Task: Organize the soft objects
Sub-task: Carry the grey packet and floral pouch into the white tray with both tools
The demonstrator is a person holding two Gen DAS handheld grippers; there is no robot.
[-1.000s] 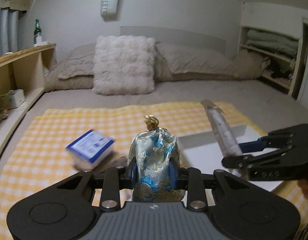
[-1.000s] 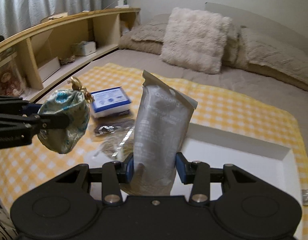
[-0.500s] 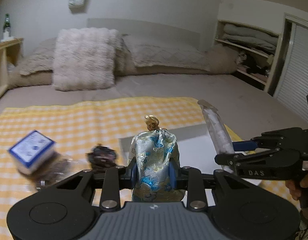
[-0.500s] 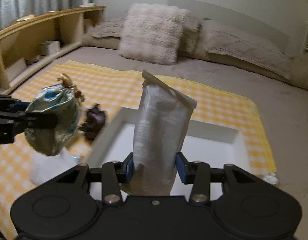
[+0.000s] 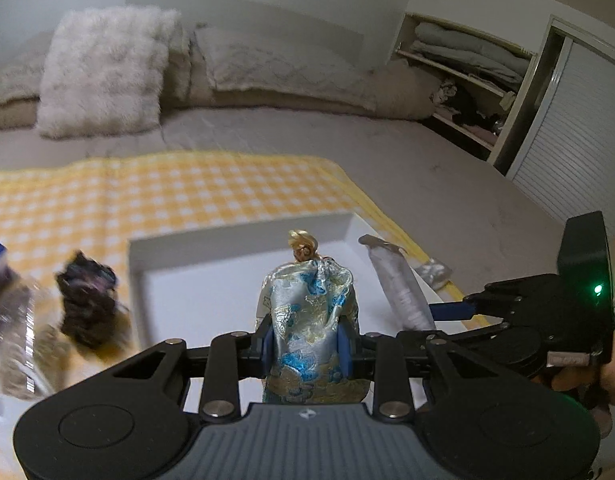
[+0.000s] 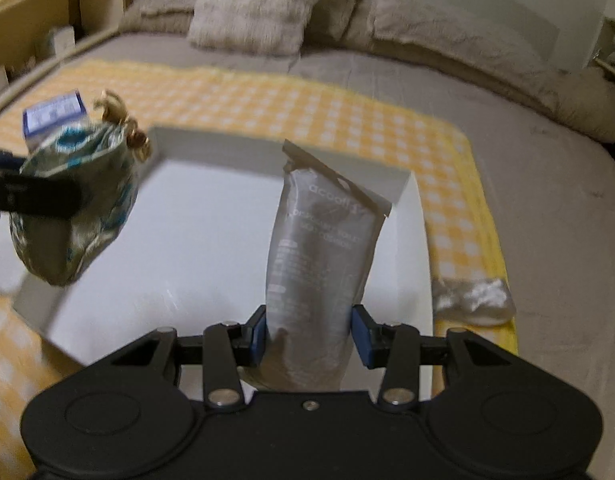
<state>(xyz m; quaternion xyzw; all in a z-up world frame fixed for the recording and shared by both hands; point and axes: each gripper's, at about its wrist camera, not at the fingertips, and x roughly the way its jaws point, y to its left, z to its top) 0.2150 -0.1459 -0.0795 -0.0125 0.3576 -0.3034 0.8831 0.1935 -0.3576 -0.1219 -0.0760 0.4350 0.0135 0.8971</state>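
Note:
My left gripper (image 5: 307, 346) is shut on a blue and gold brocade pouch (image 5: 309, 320) and holds it above the white tray (image 5: 195, 280). The pouch also shows in the right wrist view (image 6: 71, 208), over the tray's left rim. My right gripper (image 6: 309, 334) is shut on a grey plastic packet (image 6: 319, 252) and holds it upright above the white tray (image 6: 211, 240). The packet shows in the left wrist view (image 5: 403, 288) with the right gripper (image 5: 447, 312) at the right.
A yellow checked cloth (image 5: 167, 188) covers the bed under the tray. A dark bundle (image 5: 87, 300) and clear packets lie left of the tray. A blue box (image 6: 53, 114) sits far left. A clear bag (image 6: 471, 294) lies by the tray's right edge. Pillows (image 5: 103, 68) line the headboard.
Both grippers have moved right with their loads, from beside the tray to over it. The blue box and dark bundle have slid to the left of the views.

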